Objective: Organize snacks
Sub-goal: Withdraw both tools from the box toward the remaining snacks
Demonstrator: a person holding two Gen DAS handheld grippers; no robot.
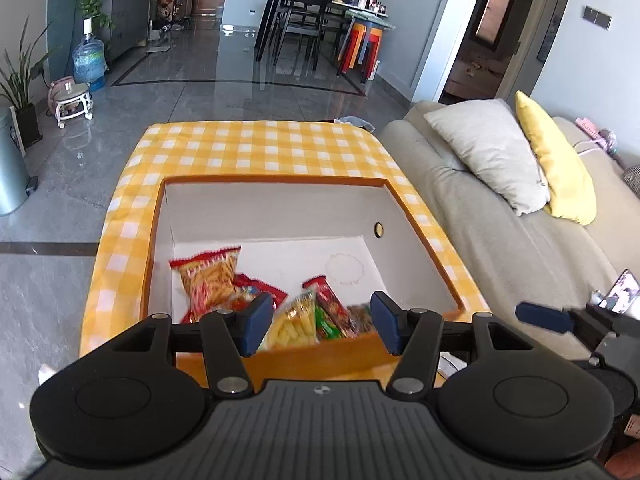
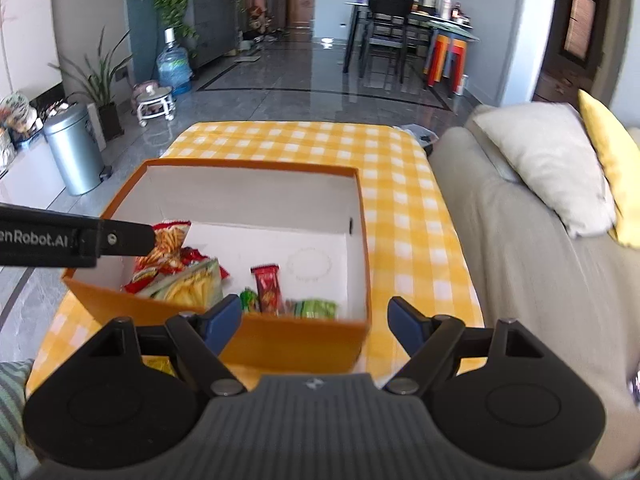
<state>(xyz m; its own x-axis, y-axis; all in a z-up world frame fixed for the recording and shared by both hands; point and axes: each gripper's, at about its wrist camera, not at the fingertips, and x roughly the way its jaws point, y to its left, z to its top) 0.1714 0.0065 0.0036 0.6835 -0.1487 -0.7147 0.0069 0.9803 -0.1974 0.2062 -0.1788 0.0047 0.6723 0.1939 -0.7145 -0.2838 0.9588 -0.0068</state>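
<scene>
Now, the scene line by line:

Box: an orange cardboard box (image 1: 276, 360) with a white inside, open at the top, stands on a table under a yellow-and-white checked cloth (image 1: 256, 148); the right wrist view shows the same box (image 2: 296, 344) at the near end of that cloth (image 2: 400, 208).

Snacks: all lie on the box floor, mostly toward its near left side. A red bag of fries-like sticks (image 1: 210, 278) lies at the left, overlapping a red packet (image 1: 260, 290) beneath it; a clear yellow bag of puffed sticks (image 1: 292, 322) lies by the near wall, and a slim red bar wrapper (image 1: 332, 304) with a green packet (image 1: 326, 326) lies just beside it.

Right side of the floor: bare white, with a faint round scalloped mark (image 1: 345, 268).

Left gripper (image 1: 320, 324): above the near wall of the box, blue pads spread wide, nothing between them.

Right gripper (image 2: 316, 320): over the near right corner of the box, pads spread apart, holding nothing.

Beside the table: a beige sofa (image 1: 500, 240) with a grey cushion (image 1: 488, 156) and a yellow cushion (image 1: 556, 160).

Floor: glossy grey tiles, with a metal bin (image 2: 74, 152) to the left.
</scene>
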